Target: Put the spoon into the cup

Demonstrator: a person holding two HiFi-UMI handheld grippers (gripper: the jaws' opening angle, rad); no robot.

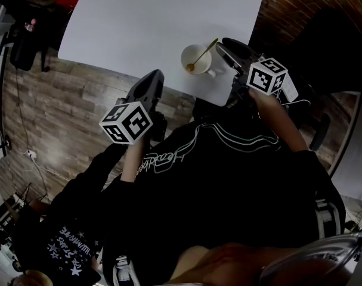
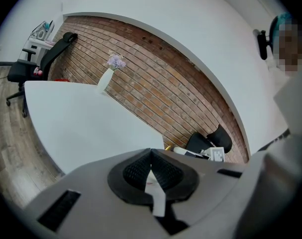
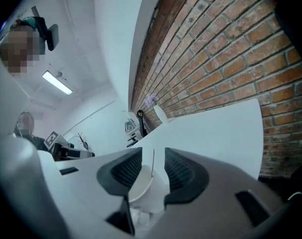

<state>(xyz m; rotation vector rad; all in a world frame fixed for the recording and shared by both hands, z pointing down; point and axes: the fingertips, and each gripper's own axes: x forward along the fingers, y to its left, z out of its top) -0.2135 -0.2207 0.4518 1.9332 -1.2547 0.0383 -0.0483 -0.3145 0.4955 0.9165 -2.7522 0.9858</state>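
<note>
The spoon (image 1: 202,53) already sits in the cup (image 1: 184,58). Its bowl is down inside and its handle leans out over the rim toward the far right. The cup stands near the front edge of the white surface (image 1: 157,22).

My right tongs (image 3: 153,153) are moderately open and gripping nothing. The thin spoon handle rises in the gap between the two pads, and the cup shows low in that same gap. As far as I can see, neither one touches a pad.

My left tongs (image 2: 151,152) are closed tip to tip with nothing in them. They hang off the front edge of the surface, well apart from the cup.

I judge the placing step done, with only the retreat left. Next I should draw the right tongs straight back along their own line and keep them open. The handle must pass out of the gap without being brushed. A sideways pull could snag the handle, which might lever the spoon out or tip the cup this close to the edge. The left tongs have no part in this.
</note>
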